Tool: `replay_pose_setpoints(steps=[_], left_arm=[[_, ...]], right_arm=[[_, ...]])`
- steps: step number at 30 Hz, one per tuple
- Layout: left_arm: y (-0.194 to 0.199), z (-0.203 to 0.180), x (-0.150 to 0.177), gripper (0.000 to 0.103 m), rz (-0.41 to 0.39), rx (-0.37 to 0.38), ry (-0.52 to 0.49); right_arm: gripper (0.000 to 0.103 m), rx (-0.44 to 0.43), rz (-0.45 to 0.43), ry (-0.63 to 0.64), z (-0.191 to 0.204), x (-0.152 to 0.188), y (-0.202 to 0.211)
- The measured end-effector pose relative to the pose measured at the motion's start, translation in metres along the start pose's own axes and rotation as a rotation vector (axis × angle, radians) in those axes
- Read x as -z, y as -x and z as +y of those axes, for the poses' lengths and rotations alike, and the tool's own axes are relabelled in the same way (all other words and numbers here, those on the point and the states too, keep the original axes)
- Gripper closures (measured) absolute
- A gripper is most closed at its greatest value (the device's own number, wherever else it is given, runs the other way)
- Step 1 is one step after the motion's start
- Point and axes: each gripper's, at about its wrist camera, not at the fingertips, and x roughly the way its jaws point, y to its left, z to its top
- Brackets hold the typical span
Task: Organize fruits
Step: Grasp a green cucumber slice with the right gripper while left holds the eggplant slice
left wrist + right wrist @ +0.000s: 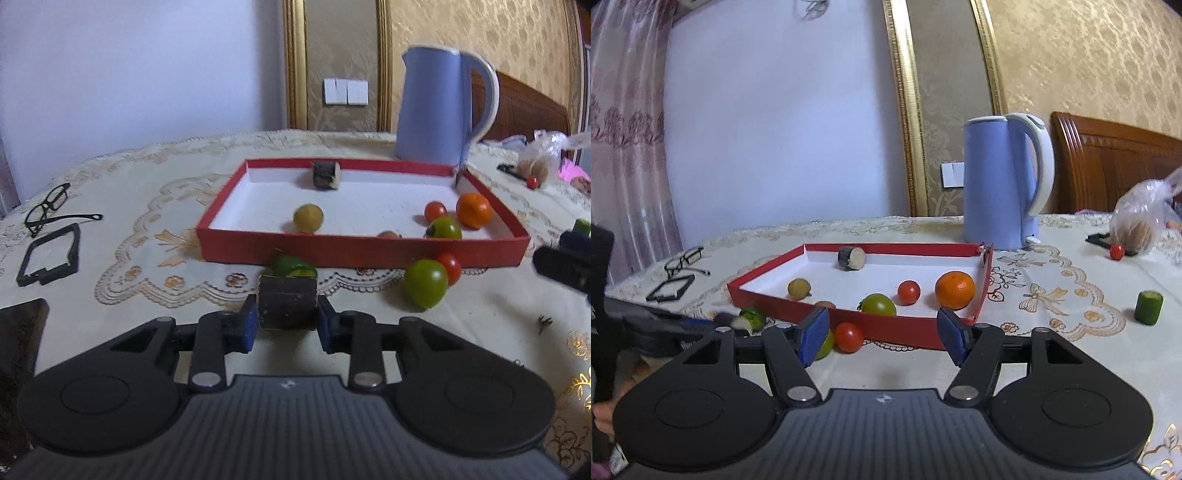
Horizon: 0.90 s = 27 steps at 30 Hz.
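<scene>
Between the blue pads of the left claw [287, 319] sits a dark stubby cane chunk [287, 302], pinched from both sides just in front of the red tray's near wall [362, 251]. Right behind the chunk, against that wall, lies a green cucumber piece [293, 266]. Farther right on the cloth, a green tomato [424, 283] touches a small red tomato [451, 267], both just outside the tray.

Inside the tray lie a yellowish fruit [308, 218], another dark cane chunk [325, 174] at the far wall, a cherry tomato [435, 210], an orange [474, 209] and a second green tomato [445, 228].

The right claw [882, 336] hangs spread wide with nothing between its pads, over the tray's near right corner. A cucumber stub [1148, 307] stands upright well to its right.

Beyond the tray stands a blue kettle [1001, 184]; glasses [48, 205] lie on the tablecloth [147, 184] at the left.
</scene>
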Motion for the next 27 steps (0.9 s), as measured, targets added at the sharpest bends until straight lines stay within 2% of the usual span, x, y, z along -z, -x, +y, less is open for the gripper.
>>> replay_pose_setpoints(steps=[7, 15, 19, 22, 27], left_arm=[[0.020, 0.015, -0.003, 0.073, -0.069, -0.085, 0.000], [0.031, 0.040, -0.006, 0.073, -0.104, -0.164, 0.061], [0.034, 0.049, -0.007, 0.073, -0.108, -0.181, 0.078], [0.035, 0.053, -0.005, 0.073, -0.111, -0.199, 0.078], [0.036, 0.060, -0.002, 0.073, -0.110, -0.208, 0.094]], right_arm=[[0.039, -0.056, 0.065, 0.063, 0.014, 0.002, -0.009], [0.039, -0.145, 0.057, 0.207, 0.053, -0.007, -0.012], [0.039, -0.187, 0.106, 0.259, 0.080, -0.013, -0.038], [0.039, -0.227, 0.167, 0.234, 0.094, -0.013, -0.063], [0.039, -0.222, 0.245, 0.216, 0.112, -0.009, -0.095]])
